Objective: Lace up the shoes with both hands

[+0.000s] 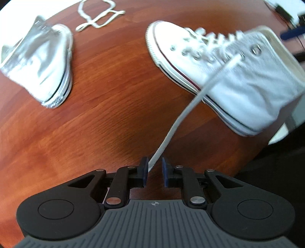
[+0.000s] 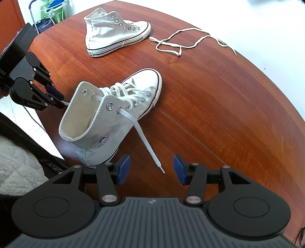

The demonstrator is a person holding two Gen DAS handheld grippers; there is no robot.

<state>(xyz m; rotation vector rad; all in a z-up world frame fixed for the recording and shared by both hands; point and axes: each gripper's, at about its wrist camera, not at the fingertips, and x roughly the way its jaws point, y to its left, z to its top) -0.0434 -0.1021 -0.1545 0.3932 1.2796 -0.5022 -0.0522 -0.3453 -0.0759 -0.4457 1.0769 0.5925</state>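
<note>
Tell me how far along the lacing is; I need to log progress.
Done: the near shoe is laced up to all but its top holes. In hand: the left gripper has one lace end pulled taut, though its pads show a gap; the right gripper is open by the other end. Left: the top holes, plus the far shoe and the loose lace.

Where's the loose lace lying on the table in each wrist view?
Left wrist: loose lace at top, left of centre, beyond the unlaced shoe.
Right wrist: loose lace at upper right, right of the unlaced shoe.
Shared landmark: the half-laced shoe, nearer both cameras.
</note>
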